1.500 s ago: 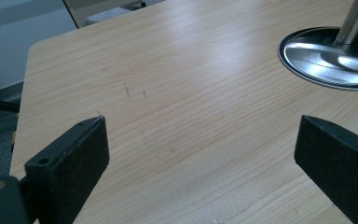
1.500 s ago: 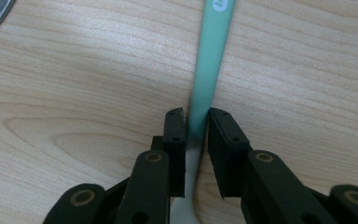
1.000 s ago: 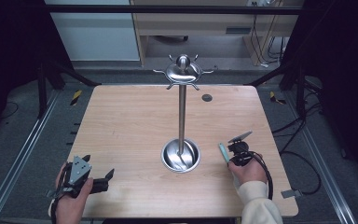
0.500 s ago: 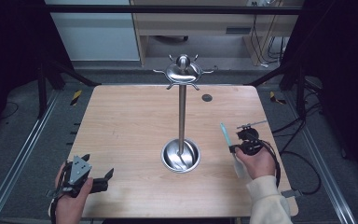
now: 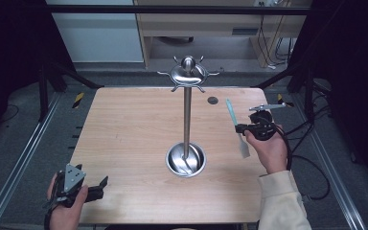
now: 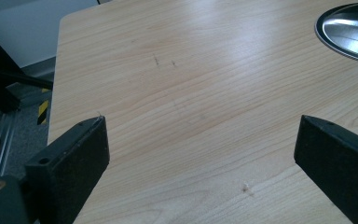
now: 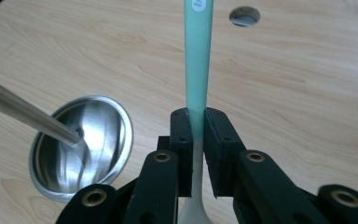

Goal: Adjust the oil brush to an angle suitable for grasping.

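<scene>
Cream sleeve (image 5: 280,201), black screw-studded jaws, trailing cables

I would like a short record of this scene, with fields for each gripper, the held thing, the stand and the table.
right gripper: jaws shut on the utensil, held above the table
held thing: utensil with mint-green handle and metal head, green end pointing away from the hand
left gripper: jaws open, nothing between them, low at the near left corner
stand: tall shiny steel stand with round base and hooked top, upright at the table's middle
table: light wooden table with a small round hole near the far edge
</scene>
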Demonstrator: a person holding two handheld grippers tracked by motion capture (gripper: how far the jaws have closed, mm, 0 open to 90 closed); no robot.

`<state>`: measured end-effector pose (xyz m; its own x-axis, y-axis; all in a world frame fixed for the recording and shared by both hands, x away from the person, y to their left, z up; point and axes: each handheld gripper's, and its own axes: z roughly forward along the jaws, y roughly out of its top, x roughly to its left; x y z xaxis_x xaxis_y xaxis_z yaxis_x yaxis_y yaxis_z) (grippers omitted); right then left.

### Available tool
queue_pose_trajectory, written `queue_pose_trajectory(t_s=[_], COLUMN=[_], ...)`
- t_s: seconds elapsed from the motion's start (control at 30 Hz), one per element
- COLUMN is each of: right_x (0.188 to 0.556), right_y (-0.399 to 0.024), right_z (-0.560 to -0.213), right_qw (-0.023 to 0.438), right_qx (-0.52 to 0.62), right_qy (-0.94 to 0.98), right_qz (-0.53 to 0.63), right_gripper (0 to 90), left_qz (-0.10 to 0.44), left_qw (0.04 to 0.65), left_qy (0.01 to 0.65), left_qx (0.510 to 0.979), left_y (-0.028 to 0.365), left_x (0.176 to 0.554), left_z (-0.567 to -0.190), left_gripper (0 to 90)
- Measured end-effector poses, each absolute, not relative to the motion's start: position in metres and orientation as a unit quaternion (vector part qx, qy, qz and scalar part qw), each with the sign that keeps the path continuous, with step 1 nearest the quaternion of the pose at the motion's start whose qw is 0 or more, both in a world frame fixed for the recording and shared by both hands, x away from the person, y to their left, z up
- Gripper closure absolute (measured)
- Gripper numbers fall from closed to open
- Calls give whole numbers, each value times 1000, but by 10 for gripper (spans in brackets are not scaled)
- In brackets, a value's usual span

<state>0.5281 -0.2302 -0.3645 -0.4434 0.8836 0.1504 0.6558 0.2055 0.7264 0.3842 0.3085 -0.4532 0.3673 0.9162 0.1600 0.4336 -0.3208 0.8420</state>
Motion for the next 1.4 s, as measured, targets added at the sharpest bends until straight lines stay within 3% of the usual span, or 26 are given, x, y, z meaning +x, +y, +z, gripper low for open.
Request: queue_pose_trajectory(t_s=[0.23, 0.8, 1.4], right_x=[511, 482, 452], right_y=[-229, -241, -219], right_z=[-352, -326, -292], right_qw=[177, 205, 225], right_qx=[490, 467, 412], right_qy=[752, 723, 712], right_qz=[404, 467, 523], right_gripper=[822, 822, 821], left_qz=[310, 314, 317], left_qw=[378, 378, 378], left_qy=[458, 445, 447], left_qx=[742, 748, 746], left_y=[313, 306, 307], left_x=[388, 392, 393], left_z=[-456, -454, -453], left_gripper=[27, 26, 26])
